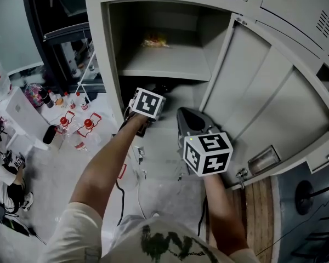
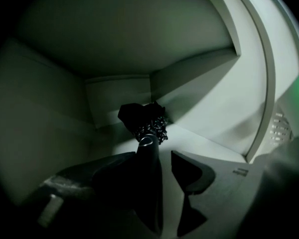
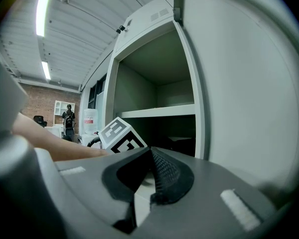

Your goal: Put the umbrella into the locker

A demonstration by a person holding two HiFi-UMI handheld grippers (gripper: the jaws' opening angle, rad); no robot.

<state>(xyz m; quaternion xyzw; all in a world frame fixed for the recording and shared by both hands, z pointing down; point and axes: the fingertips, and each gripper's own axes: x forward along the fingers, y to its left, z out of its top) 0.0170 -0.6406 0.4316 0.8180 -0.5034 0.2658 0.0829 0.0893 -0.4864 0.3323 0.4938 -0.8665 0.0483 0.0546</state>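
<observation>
The black folded umbrella (image 2: pixel 142 117) lies on the floor of the locker's lower compartment (image 2: pixel 209 148), its handle (image 2: pixel 149 156) pointing back at the camera. My left gripper (image 2: pixel 154 156) reaches into that compartment with its jaws open around the handle; a clear gap shows on the right side. In the head view only its marker cube (image 1: pixel 148 103) shows at the dark opening. My right gripper (image 1: pixel 182 112) hovers just outside, beside the open locker door (image 1: pixel 263 103). Seen in its own view, the right gripper (image 3: pixel 150 152) is shut, tips together, with nothing between them.
A yellowish packet (image 1: pixel 155 41) lies on the upper shelf (image 1: pixel 164 67). Red-capped bottles (image 1: pixel 77 126) and cables (image 1: pixel 138 163) are on the floor at the left. A seated person (image 1: pixel 1 174) is at the far left; another person (image 3: pixel 68 117) stands far off.
</observation>
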